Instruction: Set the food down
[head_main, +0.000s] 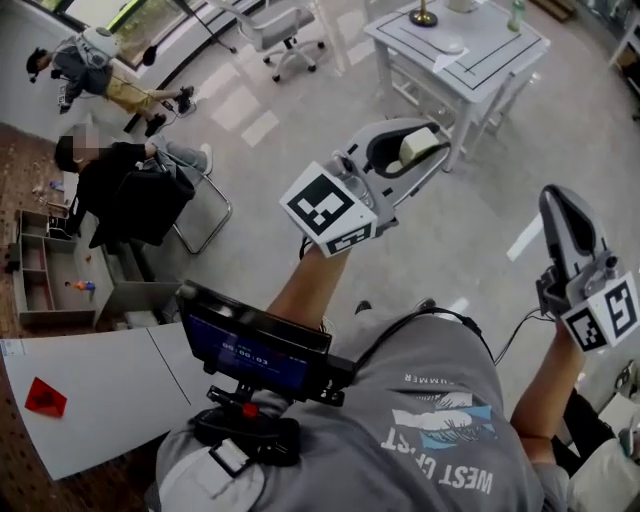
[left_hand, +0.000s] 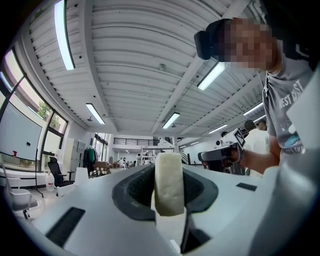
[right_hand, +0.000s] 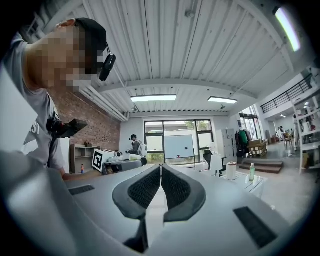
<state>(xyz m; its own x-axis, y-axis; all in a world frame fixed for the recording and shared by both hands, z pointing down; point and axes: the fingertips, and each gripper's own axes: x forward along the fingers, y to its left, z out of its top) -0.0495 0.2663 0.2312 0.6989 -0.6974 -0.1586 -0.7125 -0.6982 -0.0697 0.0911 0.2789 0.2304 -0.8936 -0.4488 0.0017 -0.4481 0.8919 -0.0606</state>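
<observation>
A pale, cream-coloured piece of food (left_hand: 168, 182) is seen clamped upright between the jaws of the left gripper (head_main: 425, 140), which is held in the air at the upper centre of the head view, over the grey floor (head_main: 260, 230) and near the white table (head_main: 500, 60) at the upper right. The right gripper (right_hand: 161, 167) is seen at the right edge of that view, its jaws pressed together with nothing between them

left gripper (head_main: 438, 143) and right gripper (right_hand: 161, 169): smooth matt grey plastic shells, black ribbed pads (right_hand: 145, 189). food (left_hand: 168, 182): pale, matt, slightly rough. floor (head_main: 250, 250): smooth, faintly glossy.
</observation>
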